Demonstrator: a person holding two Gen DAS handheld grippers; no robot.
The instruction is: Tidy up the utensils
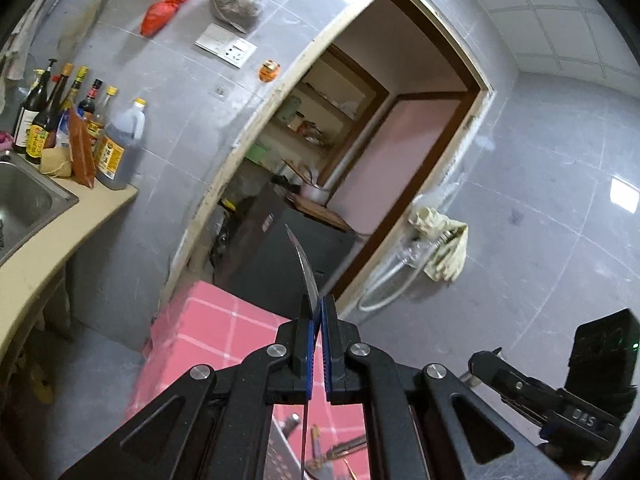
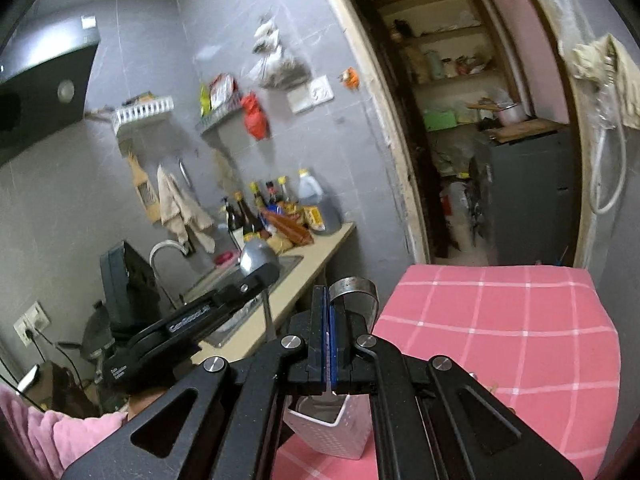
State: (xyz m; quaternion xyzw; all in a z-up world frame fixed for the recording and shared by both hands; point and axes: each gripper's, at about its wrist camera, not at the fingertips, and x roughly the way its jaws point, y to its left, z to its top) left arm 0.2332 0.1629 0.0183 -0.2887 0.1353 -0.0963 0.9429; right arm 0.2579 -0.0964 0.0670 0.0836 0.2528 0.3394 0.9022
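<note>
My left gripper (image 1: 317, 304) is shut on a metal spoon (image 1: 305, 264); its bowl sticks up edge-on beyond the fingertips and its thin handle runs down between the fingers. In the right wrist view the same spoon's bowl (image 2: 256, 256) shows above the left gripper's body (image 2: 208, 312). My right gripper (image 2: 329, 300) is shut on a metal utensil with a curved, hooked end (image 2: 354, 288). A white perforated utensil holder (image 2: 332, 428) stands on the pink checked tablecloth (image 2: 500, 320) just below the right gripper. The right gripper also shows in the left wrist view (image 1: 486, 358).
A beige counter (image 1: 44, 248) with a steel sink (image 1: 20, 200) and several sauce bottles (image 1: 60, 120) runs along the left. An open doorway (image 1: 360, 140) leads to a storeroom with a dark cabinet (image 2: 528, 208). More utensils (image 1: 340, 448) lie on the cloth below the left gripper.
</note>
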